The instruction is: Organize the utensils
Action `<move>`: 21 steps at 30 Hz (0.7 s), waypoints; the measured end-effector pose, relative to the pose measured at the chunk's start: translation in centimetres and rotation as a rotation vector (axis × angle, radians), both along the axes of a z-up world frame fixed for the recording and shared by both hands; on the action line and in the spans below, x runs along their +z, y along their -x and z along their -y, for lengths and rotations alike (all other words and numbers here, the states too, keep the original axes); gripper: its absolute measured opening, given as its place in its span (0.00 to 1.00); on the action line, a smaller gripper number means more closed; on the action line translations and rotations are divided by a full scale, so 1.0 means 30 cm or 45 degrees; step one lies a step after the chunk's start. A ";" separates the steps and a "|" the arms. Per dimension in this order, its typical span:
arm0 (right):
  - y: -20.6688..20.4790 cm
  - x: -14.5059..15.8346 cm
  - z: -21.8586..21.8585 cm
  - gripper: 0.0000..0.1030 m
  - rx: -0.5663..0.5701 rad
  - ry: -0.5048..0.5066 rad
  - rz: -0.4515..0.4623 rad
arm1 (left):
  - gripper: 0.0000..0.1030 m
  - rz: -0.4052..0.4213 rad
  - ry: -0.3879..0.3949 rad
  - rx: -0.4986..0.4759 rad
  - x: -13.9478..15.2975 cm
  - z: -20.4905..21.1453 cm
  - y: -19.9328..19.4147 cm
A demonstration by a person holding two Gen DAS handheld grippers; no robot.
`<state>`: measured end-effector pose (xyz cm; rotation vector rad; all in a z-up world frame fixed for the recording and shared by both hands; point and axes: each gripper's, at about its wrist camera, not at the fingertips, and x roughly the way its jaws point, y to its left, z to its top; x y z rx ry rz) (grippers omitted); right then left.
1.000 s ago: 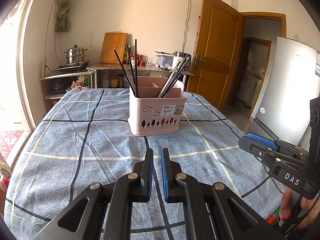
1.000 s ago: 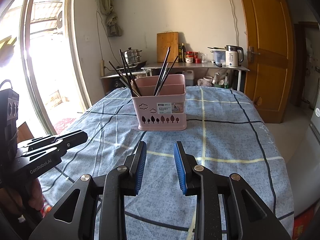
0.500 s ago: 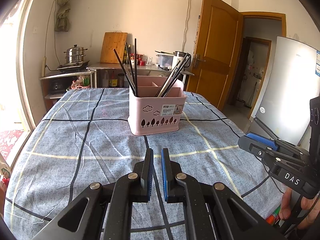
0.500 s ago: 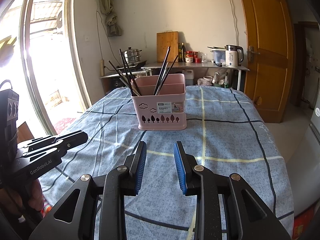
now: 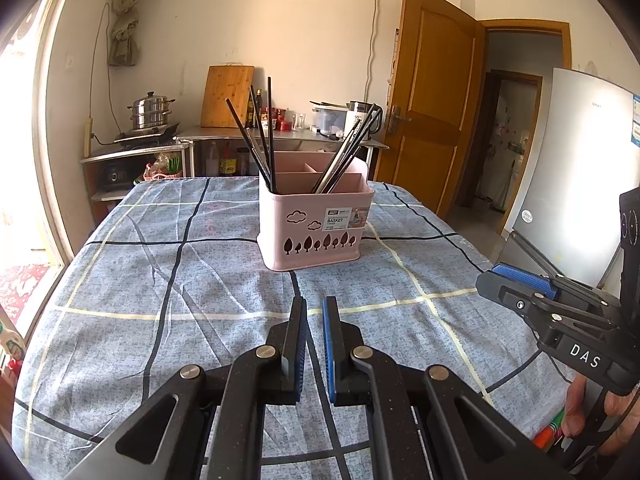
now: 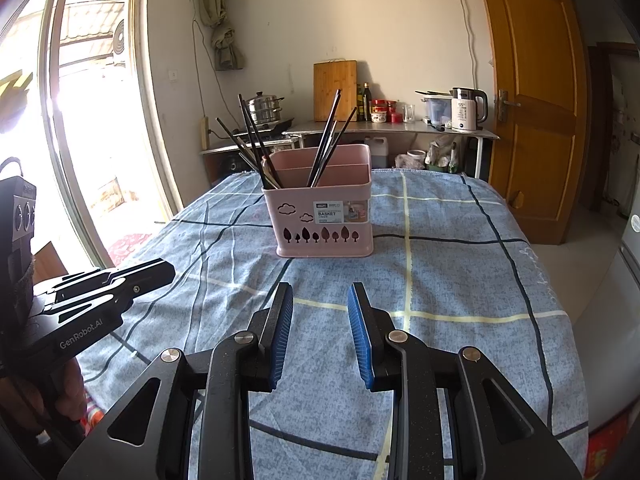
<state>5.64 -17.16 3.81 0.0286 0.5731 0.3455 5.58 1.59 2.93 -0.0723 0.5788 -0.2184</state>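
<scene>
On the blue plaid tablecloth (image 5: 168, 280), well ahead of both grippers, stands the pink utensil basket (image 5: 316, 226), chopsticks (image 5: 262, 140) leaning outward in separate compartments. Left gripper (image 5: 314, 312): jaws nearly closed, empty. Right gripper (image 6: 320, 300): jaws parted, empty. Risk: the thin, crossed sticks sit close together, so a closing grip may catch several or slip off. Risk: a sideways pull on a leaning stick may tip the light basket or shift it on the wrinkled cloth.
</scene>
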 end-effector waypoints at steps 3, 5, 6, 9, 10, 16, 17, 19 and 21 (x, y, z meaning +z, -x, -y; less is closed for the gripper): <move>0.003 0.000 0.001 0.29 0.001 0.001 0.001 | 0.07 -0.004 -0.002 0.000 -0.001 0.003 -0.001; -0.001 -0.001 0.000 0.29 0.002 0.001 0.000 | 0.07 -0.005 -0.010 0.005 -0.002 0.002 -0.002; -0.001 -0.001 -0.001 0.29 0.002 0.002 0.000 | 0.07 -0.006 -0.014 0.006 -0.002 0.004 -0.003; -0.003 -0.001 -0.002 0.29 0.003 0.002 0.000 | 0.07 -0.006 -0.017 0.001 -0.002 0.005 -0.001; -0.001 -0.002 -0.001 0.29 0.003 0.003 0.001 | 0.07 -0.005 -0.020 0.000 -0.003 0.007 -0.001; -0.002 -0.002 -0.003 0.29 0.002 0.005 -0.001 | 0.07 -0.001 -0.035 -0.007 -0.002 0.014 0.002; -0.002 -0.002 -0.003 0.29 0.003 0.005 -0.002 | 0.07 0.000 -0.040 -0.008 -0.002 0.015 0.003; -0.003 -0.001 -0.004 0.29 0.006 0.006 -0.002 | 0.07 0.003 -0.053 -0.003 -0.002 0.018 0.004; -0.004 -0.001 -0.004 0.29 0.006 0.005 -0.003 | 0.07 0.005 -0.056 -0.007 -0.001 0.020 0.007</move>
